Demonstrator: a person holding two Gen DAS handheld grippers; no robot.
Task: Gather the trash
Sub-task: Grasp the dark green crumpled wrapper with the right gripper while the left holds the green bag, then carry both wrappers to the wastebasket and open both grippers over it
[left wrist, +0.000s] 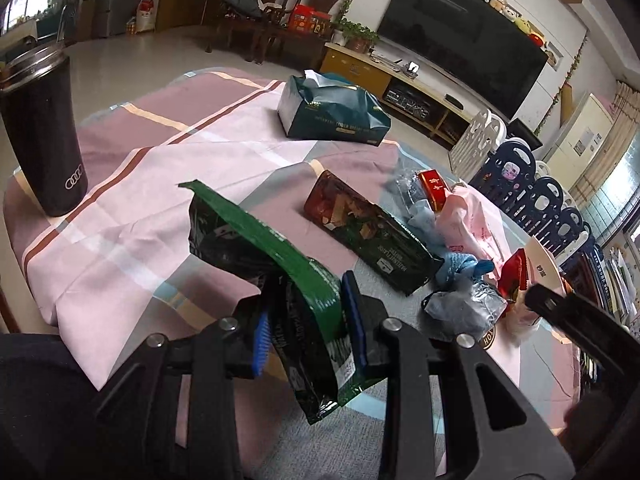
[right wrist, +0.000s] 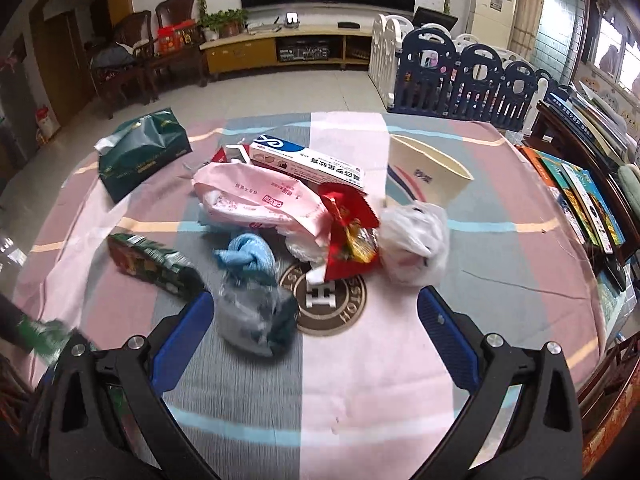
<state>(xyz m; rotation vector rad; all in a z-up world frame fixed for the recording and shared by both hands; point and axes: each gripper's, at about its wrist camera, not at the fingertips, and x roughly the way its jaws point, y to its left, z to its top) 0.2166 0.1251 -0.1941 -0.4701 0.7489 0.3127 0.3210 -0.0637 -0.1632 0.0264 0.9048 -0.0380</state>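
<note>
The left gripper [left wrist: 308, 344] has its jaws closed partway on a green wrapper [left wrist: 256, 248], pinching it near one end so the rest hangs free above the counter [left wrist: 132, 216], probably so it can be carried off without dragging across the cloth. The right gripper [right wrist: 316, 340] hovers with its jaws spread wide and nothing between them, seemingly readied for a bulky piece. The remaining trash sits heaped mid-counter: a clear plastic bag [right wrist: 256, 320] just beyond the gripper at 11 o'clock, a blue rag [right wrist: 250, 258] behind it, a red wrapper [right wrist: 348, 232] at 12 o'clock, a white bag [right wrist: 416, 240] at 1 o'clock. A cream bin [right wrist: 424, 172] lies tipped behind the heap, likely the drop point.
</note>
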